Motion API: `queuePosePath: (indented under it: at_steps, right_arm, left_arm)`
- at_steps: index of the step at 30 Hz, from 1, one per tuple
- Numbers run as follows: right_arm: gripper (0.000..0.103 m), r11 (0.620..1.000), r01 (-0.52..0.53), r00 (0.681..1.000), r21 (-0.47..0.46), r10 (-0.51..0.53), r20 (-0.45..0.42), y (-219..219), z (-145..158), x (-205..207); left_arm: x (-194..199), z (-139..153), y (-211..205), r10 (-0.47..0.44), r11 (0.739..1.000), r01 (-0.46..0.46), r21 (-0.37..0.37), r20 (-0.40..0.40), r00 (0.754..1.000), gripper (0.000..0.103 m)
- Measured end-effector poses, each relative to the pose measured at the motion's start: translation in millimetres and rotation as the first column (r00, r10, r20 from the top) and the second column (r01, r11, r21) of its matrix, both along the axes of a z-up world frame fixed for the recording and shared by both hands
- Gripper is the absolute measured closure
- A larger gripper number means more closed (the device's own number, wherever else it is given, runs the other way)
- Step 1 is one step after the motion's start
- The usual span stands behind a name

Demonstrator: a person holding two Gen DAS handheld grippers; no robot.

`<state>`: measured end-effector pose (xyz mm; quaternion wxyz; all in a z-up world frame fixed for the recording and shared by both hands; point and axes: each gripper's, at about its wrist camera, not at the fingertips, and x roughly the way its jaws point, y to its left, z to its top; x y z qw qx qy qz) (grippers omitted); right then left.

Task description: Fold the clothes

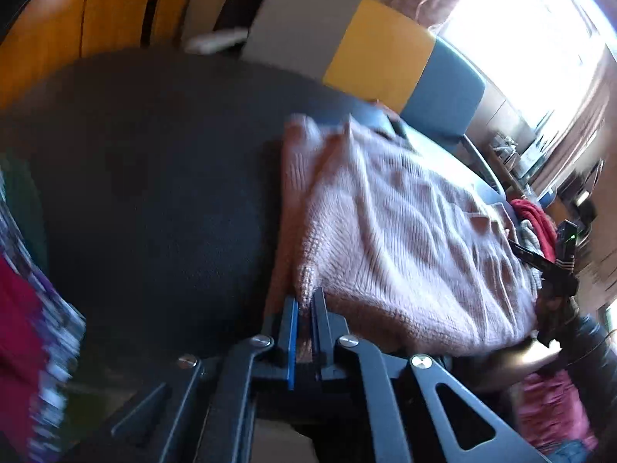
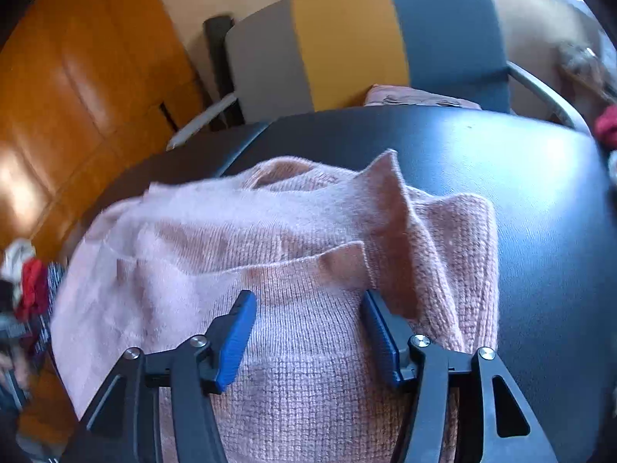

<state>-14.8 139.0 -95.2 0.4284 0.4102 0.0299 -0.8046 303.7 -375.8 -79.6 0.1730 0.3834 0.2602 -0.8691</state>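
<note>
We see the pink sweater lying on the dark desk; our left tongs pinch its near corner, while our right tongs, spread, straddle the knit directly below them.

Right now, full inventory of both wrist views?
sweater: one, pink knit, on the table
table: one, dark, under the sweater
chair: one, grey, yellow and blue back, behind the table
clothes pile: red and others, past the sweater
wooden panels: orange-brown, far side of the room
left gripper: black, blue pads, shut on a sweater corner
right gripper: black, blue pads, open over the sweater
</note>
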Motion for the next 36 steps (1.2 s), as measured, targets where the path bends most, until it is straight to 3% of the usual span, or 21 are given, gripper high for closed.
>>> queuePosePath:
  at_steps: [3, 7, 10, 13, 15, 18, 20, 23, 27, 32, 34, 36]
  right_arm:
    - [0.044, 0.999, -0.032, 0.999, 0.013, 0.032, -0.009, -1, 0, 0]
    - [0.043, 0.998, -0.059, 0.998, 0.015, 0.06, -0.011, -1, -1, 0]
    - [0.042, 0.998, -0.065, 0.998, 0.009, 0.065, -0.007, 0, -1, -2]
    - [0.04, 0.997, -0.072, 0.997, 0.001, 0.072, -0.003, 0, -1, -4]
    - [0.038, 0.997, -0.073, 0.997, 0.0, 0.073, -0.007, -1, -1, -4]
    - [0.033, 0.997, -0.082, 0.996, 0.015, 0.082, -0.022, -5, 0, -1]
    - [0.029, 0.996, -0.089, 0.995, 0.028, 0.09, -0.035, -8, 0, 2]
    - [0.028, 0.995, -0.094, 0.994, 0.044, 0.096, -0.051, -9, 1, 6]
    - [0.028, 0.995, -0.095, 0.994, 0.037, 0.097, -0.048, -7, 1, 6]
    - [0.024, 0.994, -0.107, 0.994, 0.013, 0.107, -0.031, -5, 1, 5]
    - [0.023, 0.994, -0.113, 0.993, 0.0, 0.113, -0.021, -4, 1, 4]
    - [0.021, 0.993, -0.118, 0.993, -0.012, 0.118, -0.011, -3, 1, 3]
  left_arm:
    - [3, 13, 13, -0.066, 0.994, 0.069, -0.082, 0.044, 0.997, 0.099]
    - [6, -22, 43, -0.132, 0.962, 0.181, -0.204, 0.234, 0.963, 0.098]
    - [18, -21, 39, -0.091, 0.98, 0.119, -0.158, 0.173, 0.981, 0.095]
    - [32, -1, 23, -0.004, 0.998, 0.007, -0.067, 0.042, 0.999, 0.093]
    - [36, 17, 18, 0.038, 0.999, -0.04, -0.031, -0.056, 0.998, 0.09]
    - [13, 37, 30, -0.014, 0.995, 0.004, -0.098, -0.104, 0.994, 0.086]
    - [-16, 43, 42, -0.097, 0.983, 0.082, -0.167, -0.082, 0.992, 0.085]
    - [-67, 41, 67, -0.23, 0.94, 0.221, -0.259, -0.007, 0.973, 0.084]
    - [-115, 22, 59, -0.28, 0.913, 0.294, -0.283, 0.091, 0.956, 0.084]
    - [-136, 7, 26, -0.227, 0.932, 0.252, -0.262, 0.122, 0.966, 0.082]
    - [-141, 2, 15, -0.211, 0.936, 0.239, -0.256, 0.134, 0.968, 0.074]
    - [-144, -3, 10, -0.222, 0.934, 0.256, -0.249, 0.155, 0.963, 0.074]
